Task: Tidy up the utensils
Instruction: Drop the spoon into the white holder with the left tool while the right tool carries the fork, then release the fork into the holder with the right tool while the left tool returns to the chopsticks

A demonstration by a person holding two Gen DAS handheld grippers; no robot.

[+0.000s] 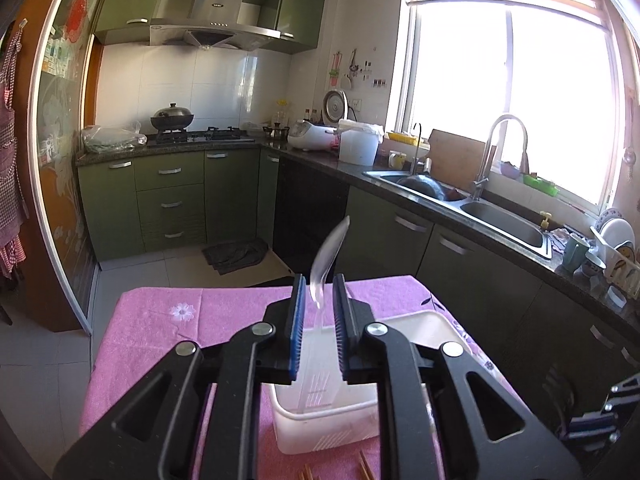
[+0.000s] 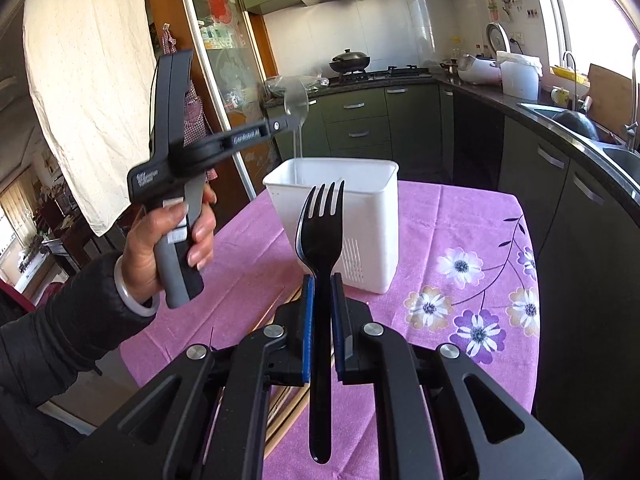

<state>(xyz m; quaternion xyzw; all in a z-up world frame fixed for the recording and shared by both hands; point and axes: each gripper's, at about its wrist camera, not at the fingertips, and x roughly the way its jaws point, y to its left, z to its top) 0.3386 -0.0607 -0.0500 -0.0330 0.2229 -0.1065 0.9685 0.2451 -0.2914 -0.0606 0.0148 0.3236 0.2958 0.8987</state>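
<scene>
Hidden or unclear: the inside of the white utensil bin [image 2: 352,216] is mostly screened by its own walls; whether it holds anything besides the spoon's handle cannot be told. The clear plastic spoon [image 1: 326,268] is see-through and faint against the cabinets.
Cut off: wooden chopsticks [image 2: 280,412] on the pink floral tablecloth [image 2: 460,240] show only as ends under the right tool.
Left gripper [image 1: 318,312]: jaws slightly apart, pads on either side of the spoon with a visible gap; the spoon stands between them, bowl up, handle reaching down into the bin.
Left hand [image 2: 168,240]: wrapped round the left tool's grey grip, dark sleeve behind it, at the left of the right wrist view.
Right gripper [image 2: 322,308]: clamped on the handle of a black plastic fork [image 2: 320,240], tines up, on the near side of the bin.
Bin: upright on the cloth, slotted low on its side, near the table's middle.
Far right: a steel sink [image 1: 500,228] holds a dark round pan.
</scene>
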